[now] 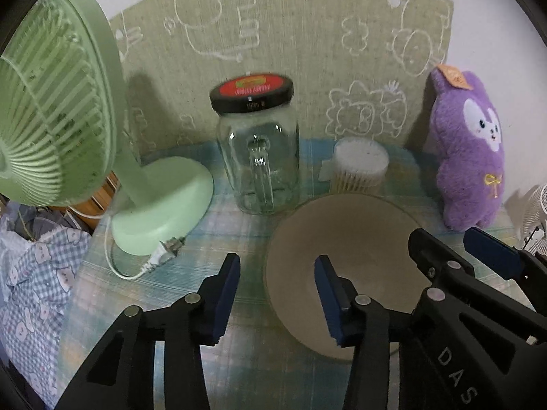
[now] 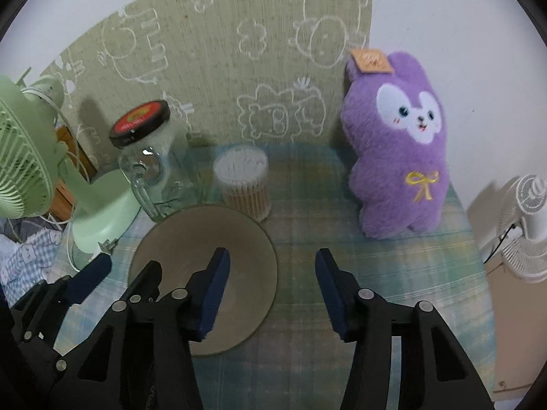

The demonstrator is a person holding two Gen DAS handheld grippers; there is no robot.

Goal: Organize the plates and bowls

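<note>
Here, beige bowl [image 1: 345, 249] near desk [image 2: 376, 273] middle. Left gripper [image 1: 278, 290] fingers spread astride its left rim, right gripper [image 2: 270, 290] fingers spread astride its right rim, neither pinching. Risk: uneven squeeze tipping bowl into glass jar [image 1: 258, 157] or cotton swabs [image 2: 244, 184] behind, toward back edge.

**Grippers: pose and state**

Left gripper [image 1: 277, 266]: black frame, blue pads, pitched downward, jaws parted, nothing pressed between them.
Right gripper [image 2: 270, 263]: same build, same downward pitch, jaws parted, nothing clamped.
The two sit side by side, close together.
</note>
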